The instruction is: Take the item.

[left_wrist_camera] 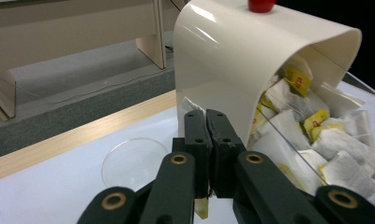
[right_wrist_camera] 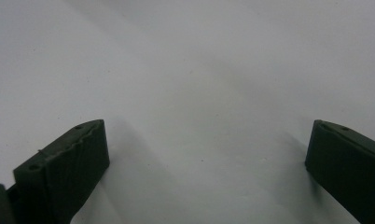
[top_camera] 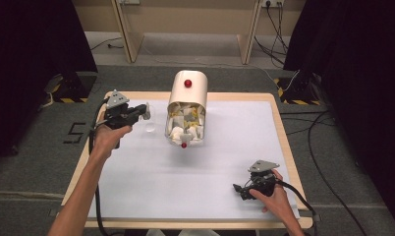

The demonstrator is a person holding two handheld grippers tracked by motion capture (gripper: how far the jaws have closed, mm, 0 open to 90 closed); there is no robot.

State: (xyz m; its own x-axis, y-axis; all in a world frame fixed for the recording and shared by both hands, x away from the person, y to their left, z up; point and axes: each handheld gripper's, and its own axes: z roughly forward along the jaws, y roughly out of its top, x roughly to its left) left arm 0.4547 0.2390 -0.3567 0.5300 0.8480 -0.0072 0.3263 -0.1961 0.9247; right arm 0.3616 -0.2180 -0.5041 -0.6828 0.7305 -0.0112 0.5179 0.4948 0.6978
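Apparently mid-transfer, the left tongs (left_wrist_camera: 206,140), pinched on a tea bag (left_wrist_camera: 201,207) hanging beneath them, hover beside the dispenser (top_camera: 187,105), the clear dish (left_wrist_camera: 134,161) just below-left wanting a careful release, while the right tongs (right_wrist_camera: 206,168) rest agape on the tabletop (top_camera: 195,182).

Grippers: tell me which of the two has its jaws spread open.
The right gripper, near the table's front edge: in its own view the jaws stand wide apart over bare white surface. The left gripper, beside the tea bag dispenser, is shut.
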